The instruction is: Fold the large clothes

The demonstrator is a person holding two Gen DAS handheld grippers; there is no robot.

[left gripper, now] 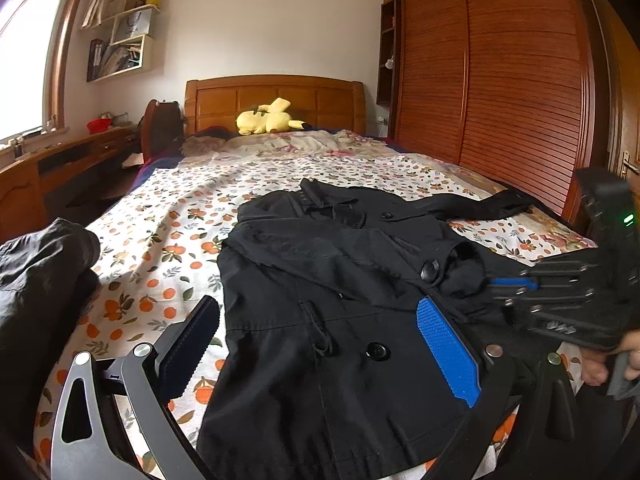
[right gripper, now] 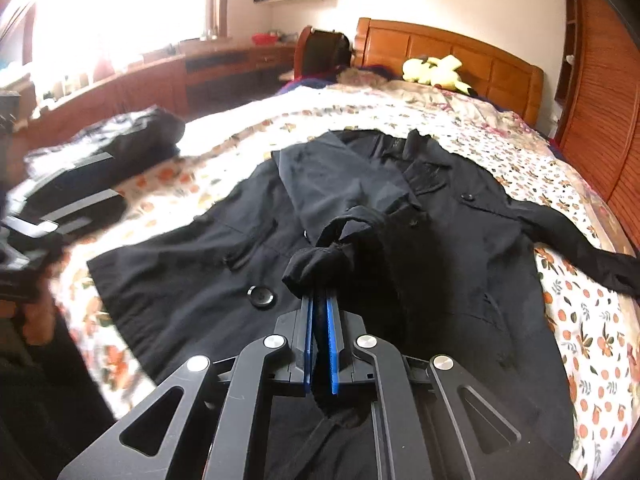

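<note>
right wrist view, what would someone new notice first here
A large black buttoned coat lies spread over the orange-flower patterned bedspread, filling the middle of the view. At bottom centre the right gripper with blue pads is shut on a bunched sleeve cuff of that coat. Far back, a yellow plush toy rests against the wooden headboard.

bedspread (left gripper: 168, 216) left of coat (left gripper: 320, 280): open | dark bundle (left gripper: 40, 280): blocks far-left edge

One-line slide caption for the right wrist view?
Right gripper shut on the black coat's sleeve cuff above the floral bed.
</note>
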